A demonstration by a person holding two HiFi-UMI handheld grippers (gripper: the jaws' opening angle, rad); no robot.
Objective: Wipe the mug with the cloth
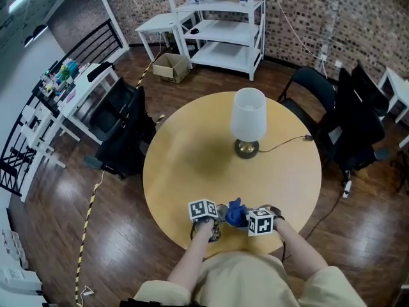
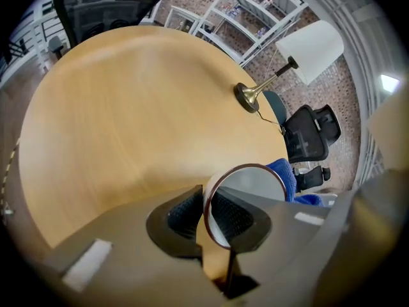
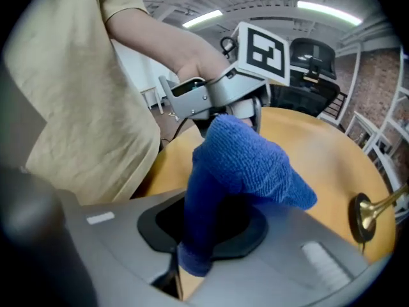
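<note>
A white mug (image 2: 252, 185) with a dark rim is tilted over the round wooden table (image 2: 121, 107). My left gripper (image 2: 206, 213) is shut on its rim, one pad inside the wall and one outside. The blue cloth (image 3: 246, 165) hangs bunched from my right gripper (image 3: 211, 226), which is shut on it. In the head view both grippers meet near the table's front edge, left gripper (image 1: 214, 221) and right gripper (image 1: 248, 219), with the cloth (image 1: 235, 213) between them. In the left gripper view the cloth (image 2: 285, 173) lies against the mug's far side. The cloth hides the mug in the right gripper view.
A lamp (image 1: 247, 117) with a white shade stands mid-table, its cord (image 1: 287, 142) running off to the right. Black office chairs (image 1: 348, 123) stand right of the table and another (image 1: 124, 130) stands on the left. White shelves (image 1: 220, 24) are at the back.
</note>
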